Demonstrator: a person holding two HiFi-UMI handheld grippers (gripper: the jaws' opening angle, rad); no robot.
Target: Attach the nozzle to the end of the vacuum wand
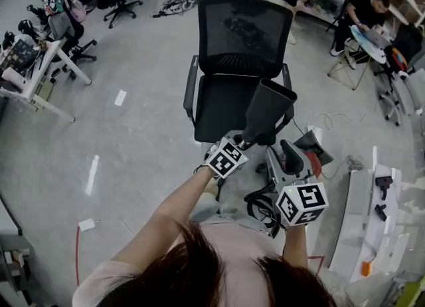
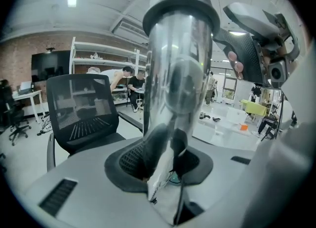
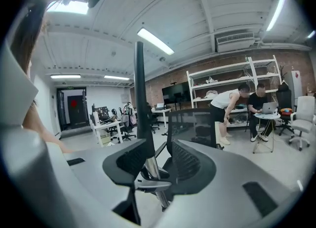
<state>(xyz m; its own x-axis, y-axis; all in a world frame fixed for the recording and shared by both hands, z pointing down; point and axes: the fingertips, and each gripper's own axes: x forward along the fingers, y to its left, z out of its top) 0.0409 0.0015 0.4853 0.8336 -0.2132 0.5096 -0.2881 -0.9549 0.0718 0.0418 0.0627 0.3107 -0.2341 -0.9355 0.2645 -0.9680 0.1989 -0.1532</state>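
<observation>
In the head view my left gripper (image 1: pixel 244 143) is shut on the narrow neck of a dark flared nozzle (image 1: pixel 267 109), which points up and away over the chair. In the left gripper view the nozzle (image 2: pixel 178 69) rises between the pads (image 2: pixel 133 160), with a white tag hanging at its base. My right gripper (image 1: pixel 292 178) is lower right, near my body. In the right gripper view a thin dark vacuum wand (image 3: pixel 140 94) with a chrome lower tube stands upright between the jaws, and my right gripper (image 3: pixel 157 165) is closed around it. Nozzle and wand are apart.
A black mesh office chair (image 1: pixel 238 66) stands directly ahead. The grey vacuum body (image 1: pixel 279 169) and loose cables (image 1: pixel 262 207) sit at my feet. A white table (image 1: pixel 355 222) with small tools is at right. People work at desks far right (image 1: pixel 362 13).
</observation>
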